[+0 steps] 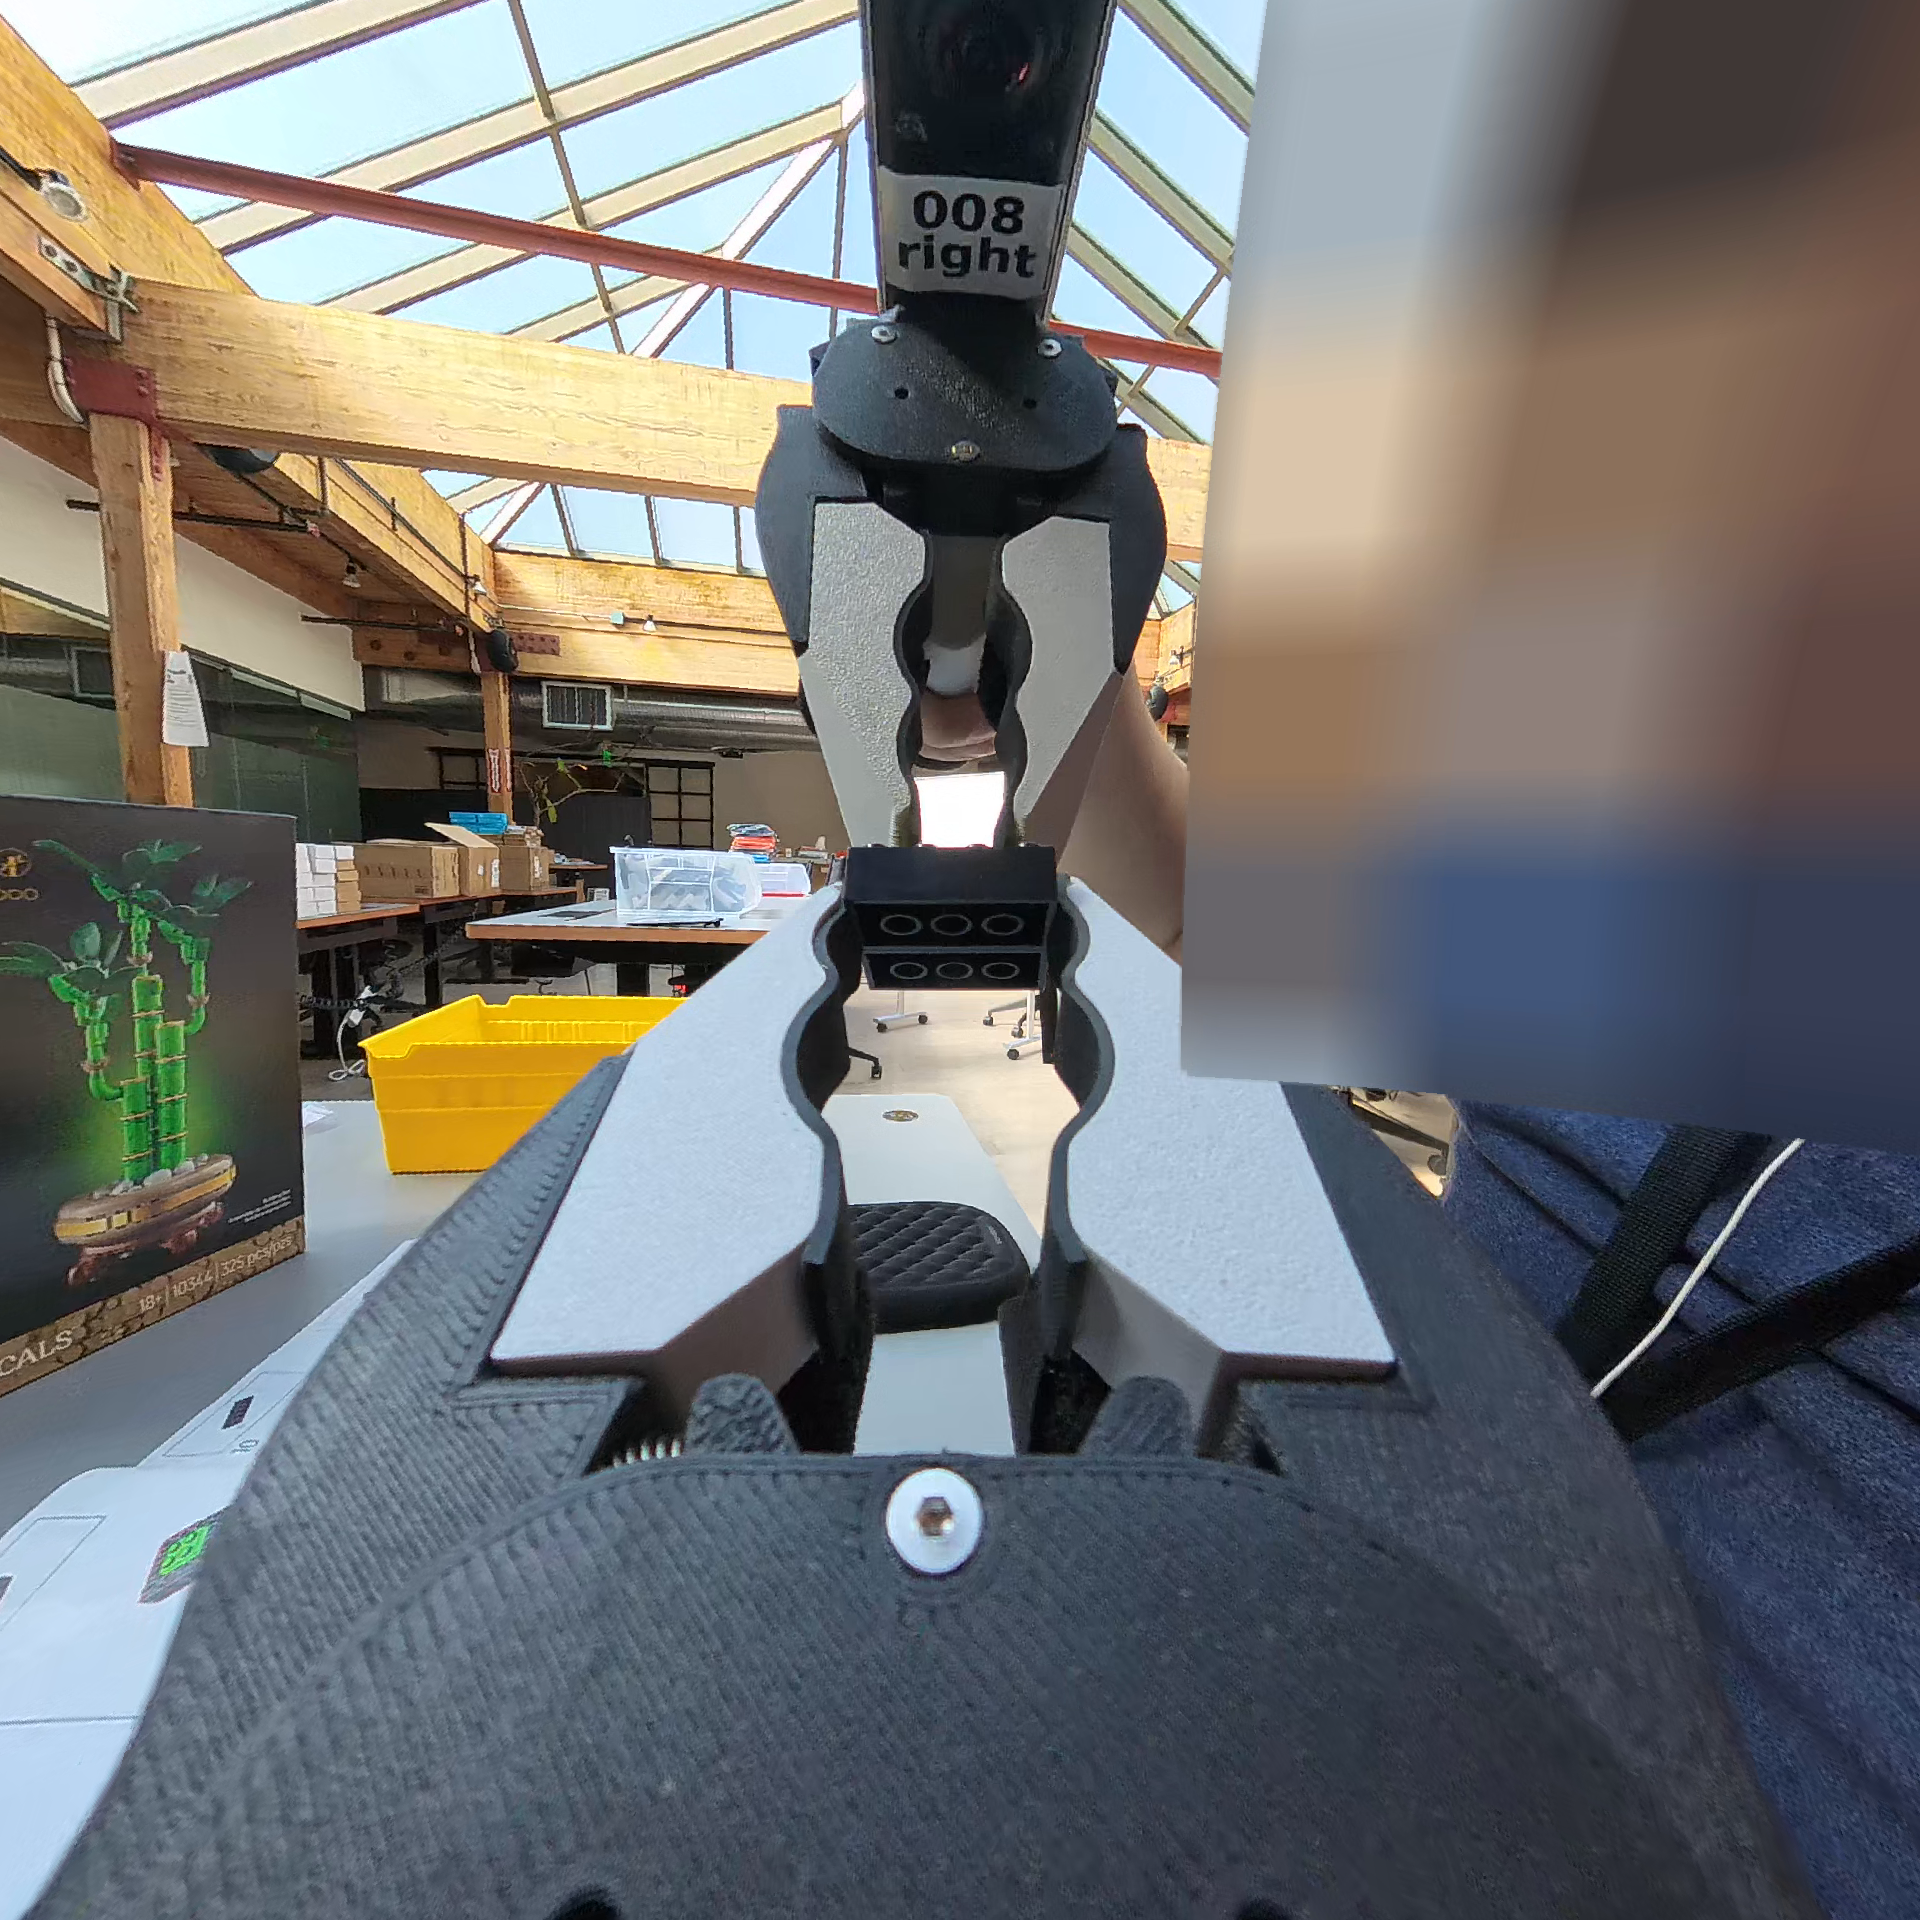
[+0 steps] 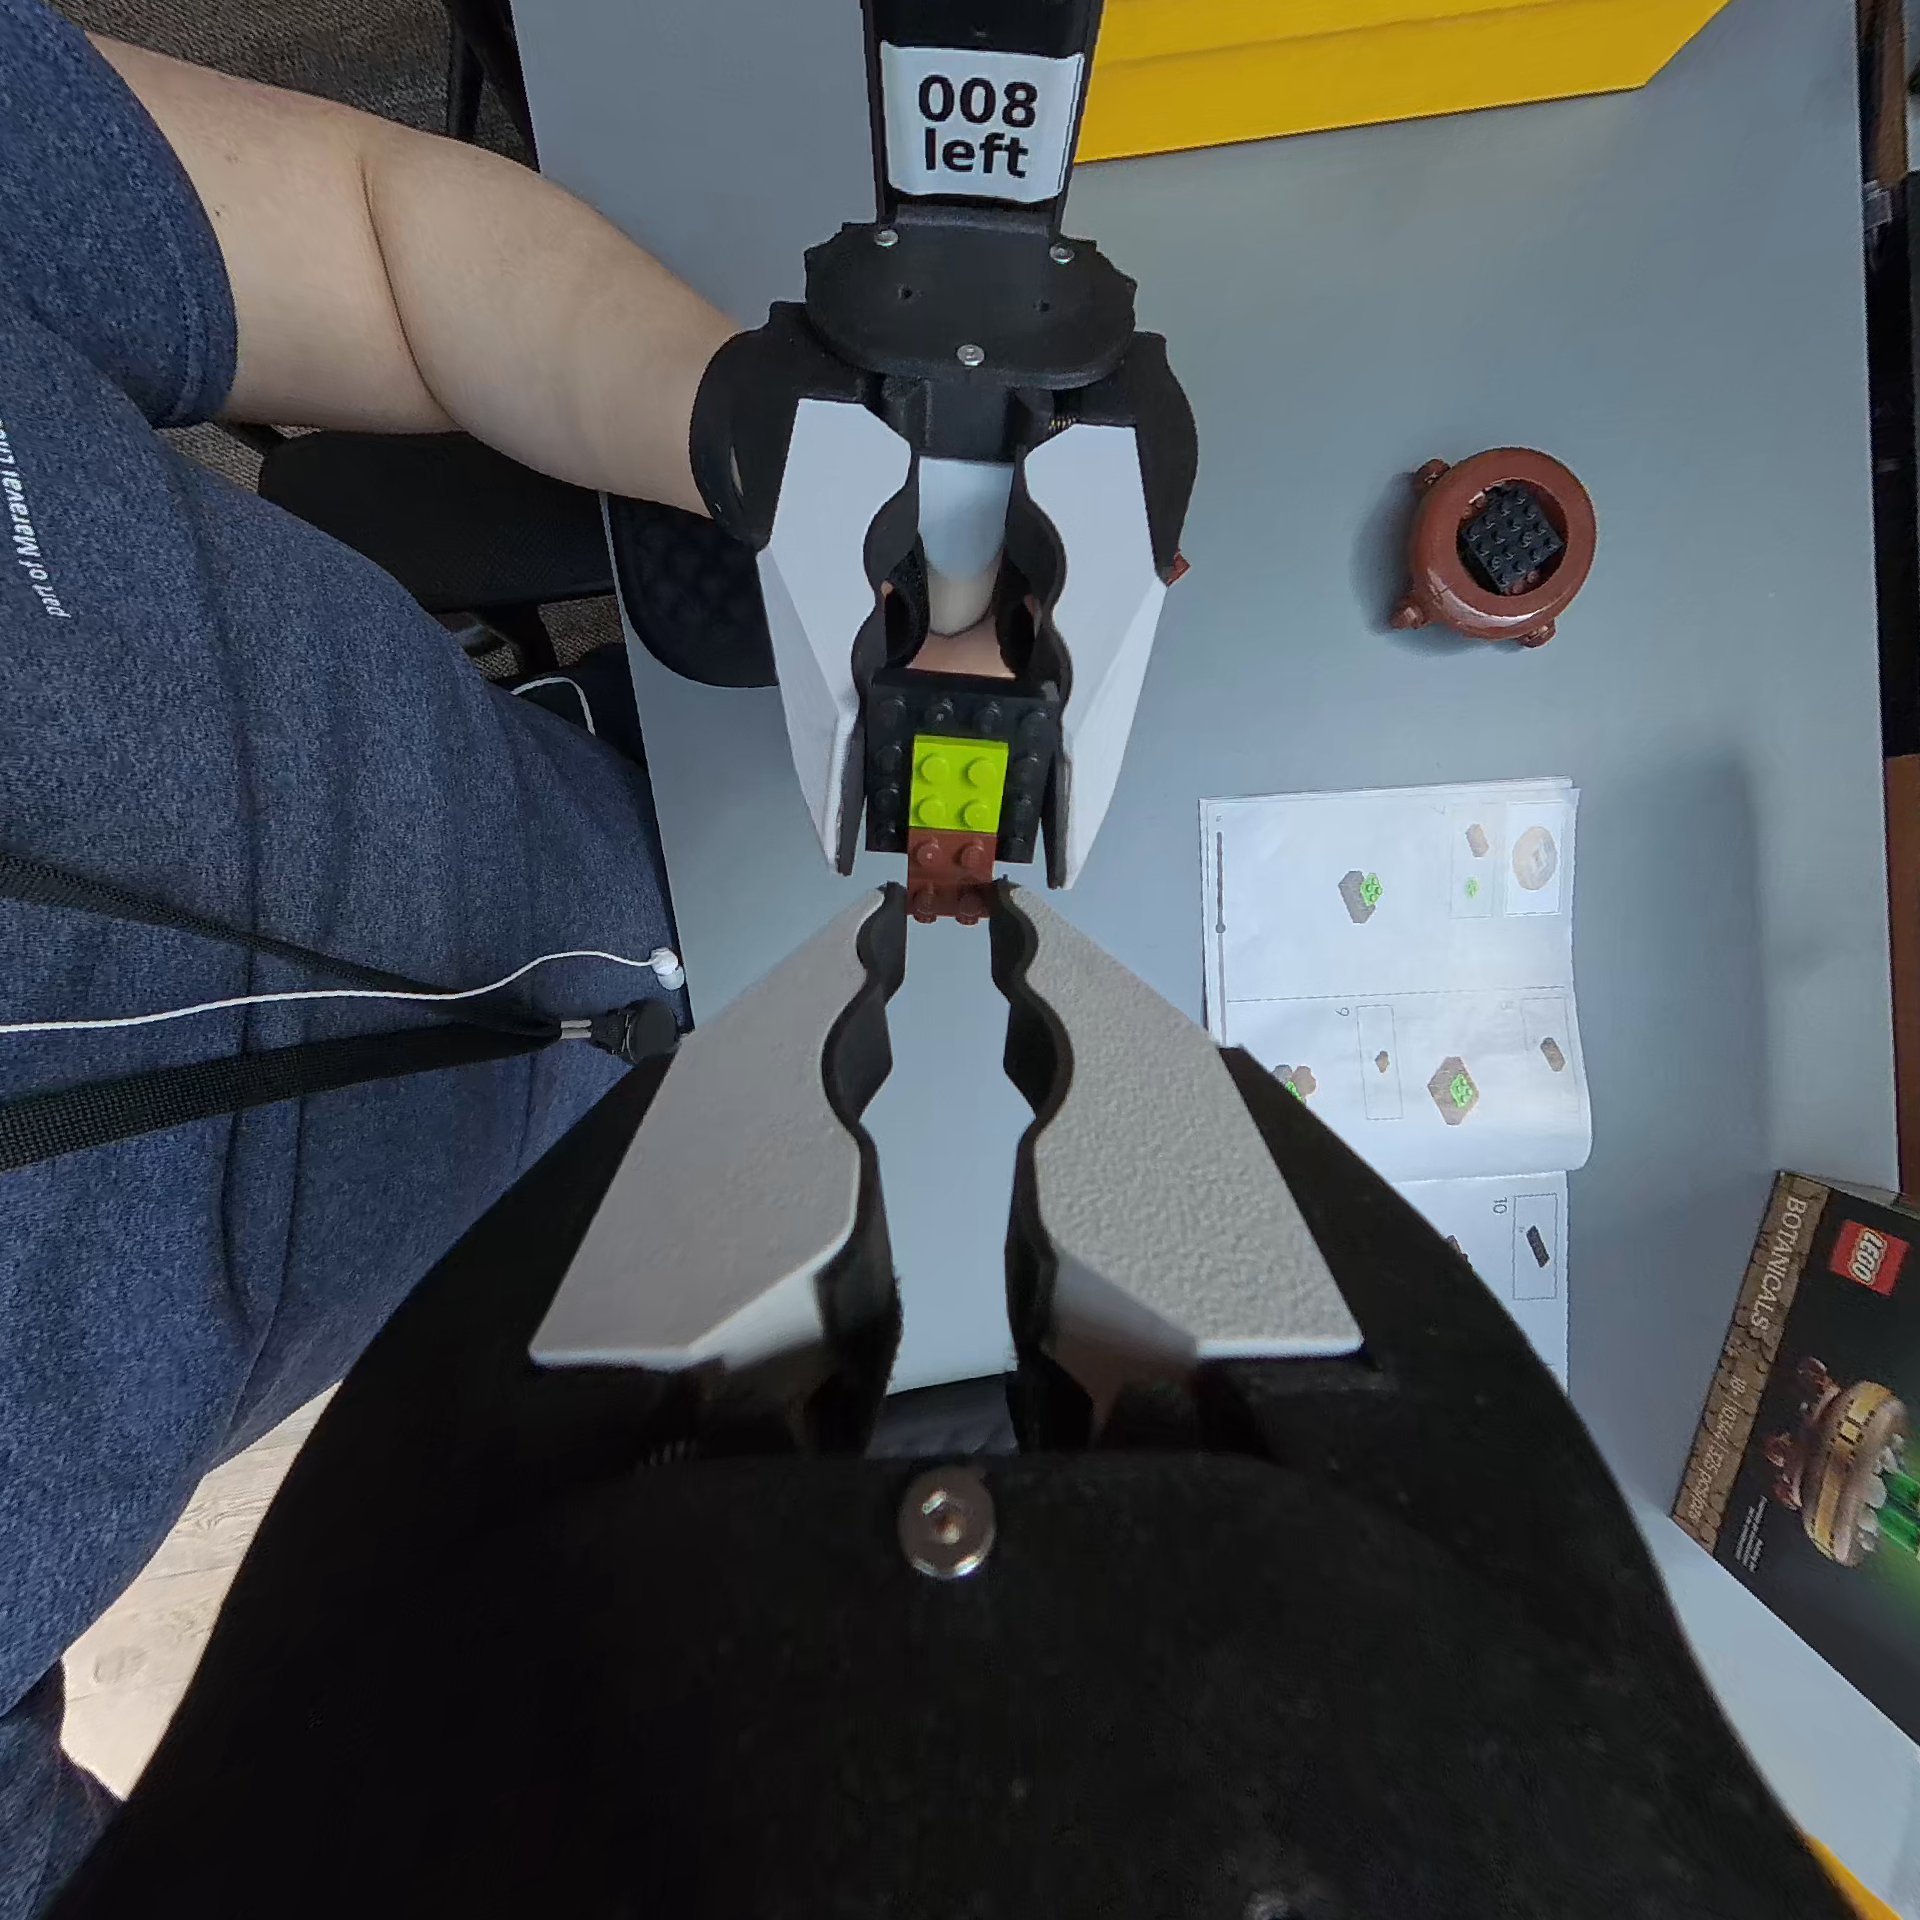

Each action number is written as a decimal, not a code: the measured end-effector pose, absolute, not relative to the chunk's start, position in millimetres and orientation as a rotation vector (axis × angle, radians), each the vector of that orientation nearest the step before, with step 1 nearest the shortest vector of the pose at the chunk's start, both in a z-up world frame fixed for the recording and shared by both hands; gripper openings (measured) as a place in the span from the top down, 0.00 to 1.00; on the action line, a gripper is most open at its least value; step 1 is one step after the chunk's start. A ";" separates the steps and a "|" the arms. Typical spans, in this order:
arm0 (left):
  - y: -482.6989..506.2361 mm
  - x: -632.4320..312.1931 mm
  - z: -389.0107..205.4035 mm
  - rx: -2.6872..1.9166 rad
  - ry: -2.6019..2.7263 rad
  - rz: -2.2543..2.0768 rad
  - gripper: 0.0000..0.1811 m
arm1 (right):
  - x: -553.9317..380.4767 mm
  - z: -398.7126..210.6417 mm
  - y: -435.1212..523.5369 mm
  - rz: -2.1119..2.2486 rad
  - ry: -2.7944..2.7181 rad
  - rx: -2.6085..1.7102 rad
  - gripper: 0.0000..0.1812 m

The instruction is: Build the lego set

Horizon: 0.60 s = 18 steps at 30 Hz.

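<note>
**Both tools on the black stack, held mid-air**

Your left tool (image 1: 951,925) is pinching the black brick assembly (image 1: 951,940) at its tips, off the tabletop (image 2: 1455,312). Left wrist view shows its underside: two rows of three round tubes, black throughout, sitting dead centre of frame.

Right wrist view shows its top: black studded plate (image 2: 961,774) with a lime green 2x2 brick (image 2: 958,784) centred on it. A reddish-brown brick (image 2: 948,883) sits on the near edge at 6 o'clock of the lime one and overhangs toward the right tool.

Your right tool (image 2: 945,899) is closed on that brown brick, tips gripping its overhanging end. Fingers are close together, only the brick's width between them. The two tools meet tip to tip, left coming from 12 o'clock, right from 6 o'clock in that view.

Elsewhere on the grey tabletop, right wrist view:
- Round brown pot base (image 2: 1496,545) at 2 o'clock, black studded plate in its centre, small feet around the rim. Well apart from the tools.
- Open instruction booklet (image 2: 1392,966) at 3 o'clock, flat.
- Set box (image 2: 1808,1382) at 4 o'clock, just beside the booklet.
- Yellow bin (image 2: 1351,73) at 1 o'clock, top edge.
</note>
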<state>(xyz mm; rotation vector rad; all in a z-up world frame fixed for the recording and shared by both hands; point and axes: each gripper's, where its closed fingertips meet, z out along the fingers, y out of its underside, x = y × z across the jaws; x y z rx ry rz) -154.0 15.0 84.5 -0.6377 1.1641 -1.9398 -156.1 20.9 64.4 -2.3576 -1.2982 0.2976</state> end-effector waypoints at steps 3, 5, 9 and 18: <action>14.4 -153.9 84.9 -0.638 1.154 -1.962 0.81 | -156.3 64.3 19.8 0.307 -1.297 -2.364 0.92; 14.9 -154.3 85.3 -0.636 1.147 -1.969 0.81 | -156.6 64.8 20.1 0.304 -1.295 -2.361 0.92; 14.1 -155.2 85.4 -0.632 1.150 -1.981 0.81 | -157.4 65.1 19.3 0.300 -1.300 -2.360 0.92; 12.2 -158.7 88.9 -0.592 1.153 -1.962 0.81 | -161.3 69.9 17.9 0.310 -1.292 -2.325 0.92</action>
